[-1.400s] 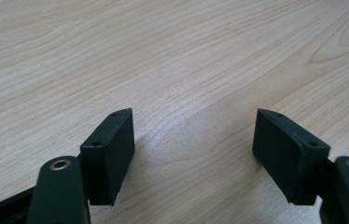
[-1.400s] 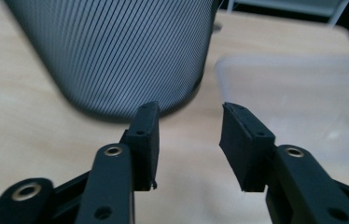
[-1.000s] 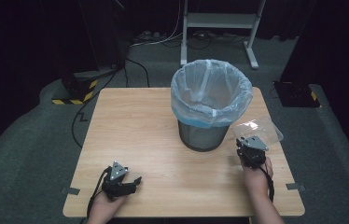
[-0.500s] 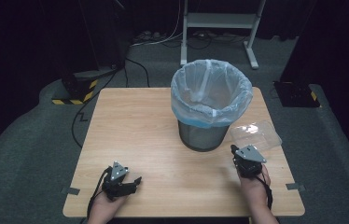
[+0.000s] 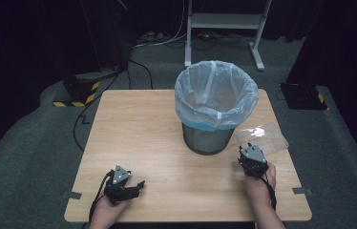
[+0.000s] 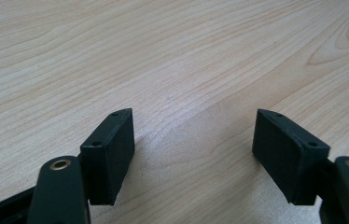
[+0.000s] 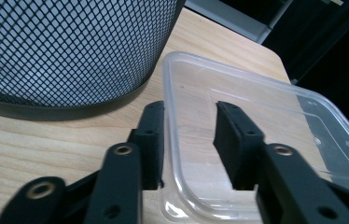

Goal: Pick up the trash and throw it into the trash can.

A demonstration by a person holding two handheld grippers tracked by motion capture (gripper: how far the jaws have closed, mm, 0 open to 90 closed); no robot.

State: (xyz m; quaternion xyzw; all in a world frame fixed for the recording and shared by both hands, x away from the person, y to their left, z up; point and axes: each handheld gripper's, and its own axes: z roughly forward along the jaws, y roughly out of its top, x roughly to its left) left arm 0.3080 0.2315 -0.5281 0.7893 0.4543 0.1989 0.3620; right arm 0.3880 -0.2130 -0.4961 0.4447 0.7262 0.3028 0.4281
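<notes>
- My right tongs (image 5: 251,153) were the nearer pair to the clear, shallow rectangular plastic lid (image 5: 262,138); the left tongs (image 5: 128,183) sat well apart from it at the near left of the pale wooden tabletop (image 5: 138,129).
- The lid lay flat at the right side of the tabletop, just beside the black wire-mesh bin lined with a pale blue bag (image 5: 215,105). Its long axis ran away from me and to the right.
- In the right gripper view, the lid's near rim (image 7: 170,140) passed between the two black jaws, which stood partly open astride it. I could not be sure either pad was pressing on the plastic yet.
- The left tongs stood wide open over bare wood, holding nothing.
</notes>
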